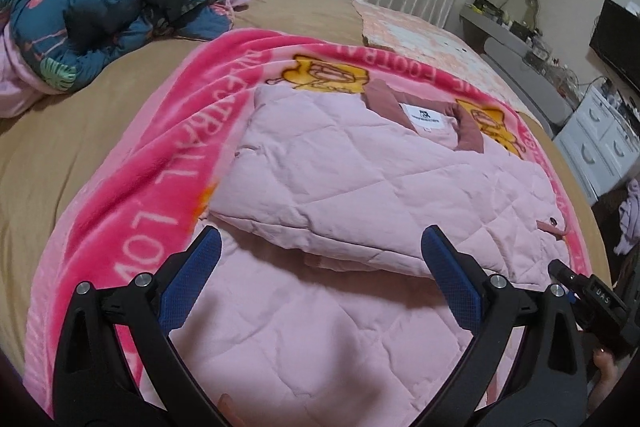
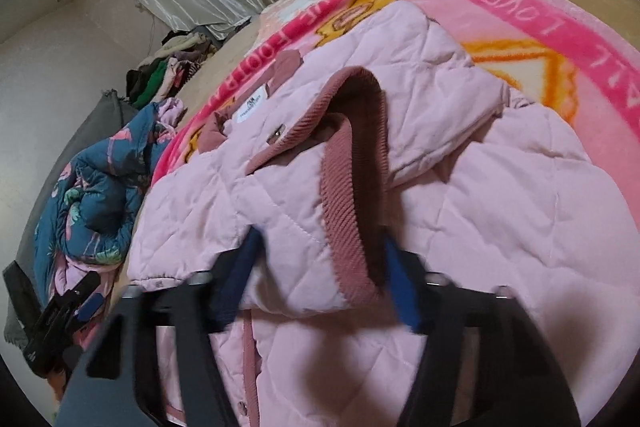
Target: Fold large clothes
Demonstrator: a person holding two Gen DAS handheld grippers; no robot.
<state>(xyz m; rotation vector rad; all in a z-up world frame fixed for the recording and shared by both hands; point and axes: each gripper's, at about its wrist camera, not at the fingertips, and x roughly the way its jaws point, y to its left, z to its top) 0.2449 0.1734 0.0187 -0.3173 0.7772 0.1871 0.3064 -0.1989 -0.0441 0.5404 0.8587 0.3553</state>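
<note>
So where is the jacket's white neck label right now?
In the left wrist view the white neck label sits at the far end of the pink quilted jacket, between its dusty-rose collar flaps, over the pink blanket.

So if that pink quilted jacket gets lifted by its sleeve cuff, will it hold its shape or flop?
Probably flop: the pink quilted jacket already lies creased and draped in soft folds over itself. It looks padded, so likely light for its bulk. The ribbed sleeve cuff, between the right tongs, seems textured enough not to slip easily.
</note>
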